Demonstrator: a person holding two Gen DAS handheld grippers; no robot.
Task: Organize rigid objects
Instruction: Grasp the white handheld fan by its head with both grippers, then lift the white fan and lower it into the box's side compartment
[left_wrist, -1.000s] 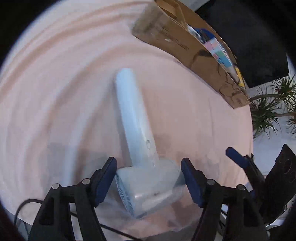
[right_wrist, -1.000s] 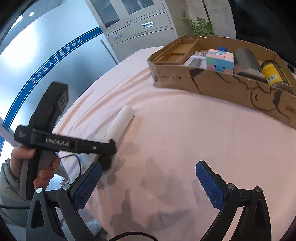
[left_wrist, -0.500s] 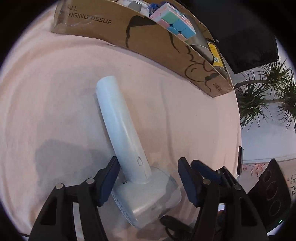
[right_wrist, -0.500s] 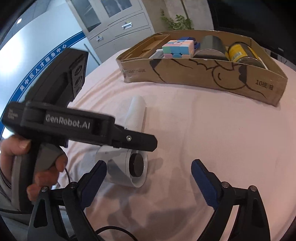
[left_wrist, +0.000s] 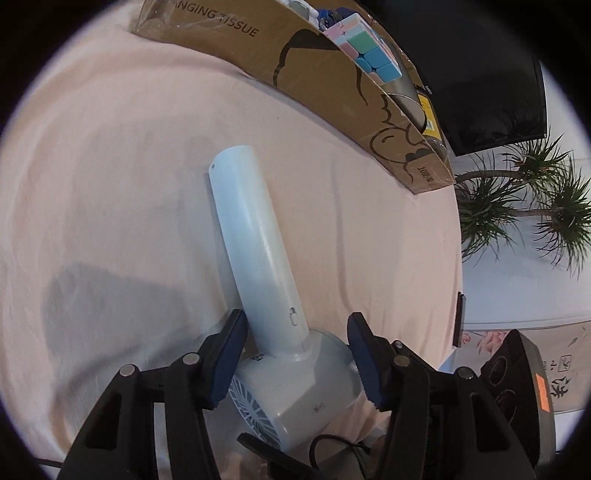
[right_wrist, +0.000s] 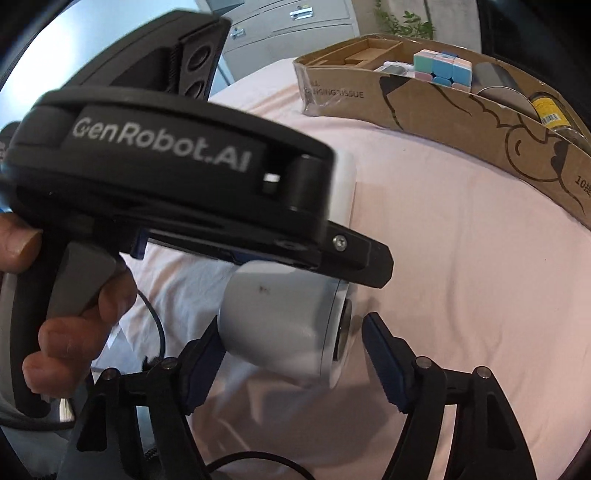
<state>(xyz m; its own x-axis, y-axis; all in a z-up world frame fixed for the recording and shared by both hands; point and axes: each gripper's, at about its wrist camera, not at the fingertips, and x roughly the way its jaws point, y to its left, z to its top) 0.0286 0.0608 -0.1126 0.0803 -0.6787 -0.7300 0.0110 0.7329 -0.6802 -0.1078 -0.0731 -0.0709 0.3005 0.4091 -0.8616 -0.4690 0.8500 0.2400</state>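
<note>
- The step in hand is judged to be the pick-up of the hair dryer (left_wrist: 258, 258), which is to be moved into the cardboard box (left_wrist: 321, 74) at the far side of the table.
- The left gripper (left_wrist: 295, 354) is seen astride the dryer's head: one pad is pressed where handle meets head, the other is set against the far side of the head. A grasp on the dryer is judged to be made, though the firmness cannot be told.
- The right gripper (right_wrist: 291, 363) is held with its jaws spread around the same head; the near pad is touching or almost touching it, while the far pad is clearly apart from it.
- The dryer is laid flat on the pink tablecloth (left_wrist: 110, 166), handle pointed toward the box, well apart from it.
- A lift and a carry toward the box would be called for next, with the long handle kept from swinging.
- The dryer is pale blue-white, with a smooth tube handle, a small switch and a grilled intake at the back of the head.
- The box already holds a puzzle cube (right_wrist: 443, 68) and a yellow-labelled jar (right_wrist: 550, 110).
</note>
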